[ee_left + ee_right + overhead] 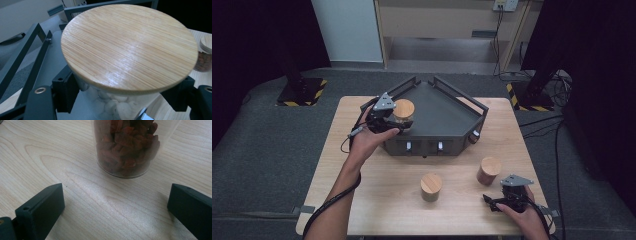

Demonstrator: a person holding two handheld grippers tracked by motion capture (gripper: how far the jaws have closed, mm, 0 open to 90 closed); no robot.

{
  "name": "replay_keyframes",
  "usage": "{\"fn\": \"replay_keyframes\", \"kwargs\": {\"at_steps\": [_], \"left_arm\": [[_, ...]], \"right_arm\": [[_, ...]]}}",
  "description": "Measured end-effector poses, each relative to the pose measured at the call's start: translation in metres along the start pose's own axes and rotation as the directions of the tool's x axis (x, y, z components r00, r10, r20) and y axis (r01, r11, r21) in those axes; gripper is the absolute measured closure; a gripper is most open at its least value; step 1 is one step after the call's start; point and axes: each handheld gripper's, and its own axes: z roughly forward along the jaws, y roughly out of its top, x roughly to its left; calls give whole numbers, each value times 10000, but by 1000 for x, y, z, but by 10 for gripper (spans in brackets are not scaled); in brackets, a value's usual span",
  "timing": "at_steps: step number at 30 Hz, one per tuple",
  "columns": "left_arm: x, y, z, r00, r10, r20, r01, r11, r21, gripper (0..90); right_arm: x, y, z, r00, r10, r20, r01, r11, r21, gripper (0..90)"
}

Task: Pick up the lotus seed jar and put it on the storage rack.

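Overhead, the wooden table (382, 200) on grey carpet (272, 145) shows the left gripper (388, 121) clamping a jar (403, 114), the right gripper (508, 200) wide.

Jar held over the tray corner

A clear jar (112, 105) of white pieces, capped by a round bamboo lid (128, 45), stood upright at the dark tray's (447, 112) left front corner.

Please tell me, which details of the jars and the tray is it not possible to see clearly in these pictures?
- Held jar: left claw view, its bamboo lid hides most of the white contents.
- Red-filled jar: right claw view, the top edge cuts off its lid.
- Middle jar: high view, contents too small to tell.
- Tray: high view, front fittings too small to identify.
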Motion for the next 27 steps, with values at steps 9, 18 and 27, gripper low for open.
{"fn": "replay_keyframes", "kwargs": {"at_steps": [9, 18, 27], "left_arm": [[8, -7, 10, 9996, -243, -134, 244, 9997, 23, 246], [11, -7, 23, 9995, -319, -51, 320, 9994, 148, 246], [12, -8, 31, 9993, -367, -20, 368, 9988, 314, 246]], "right_arm": [[0, 0, 0, 10000, -3, -4, 3, 10000, -3, 14], [0, 0, 0, 10000, 1, -3, -1, 10000, -4, 14], [0, 0, 0, 10000, 1, -8, -1, 10000, -3, 13]]}}
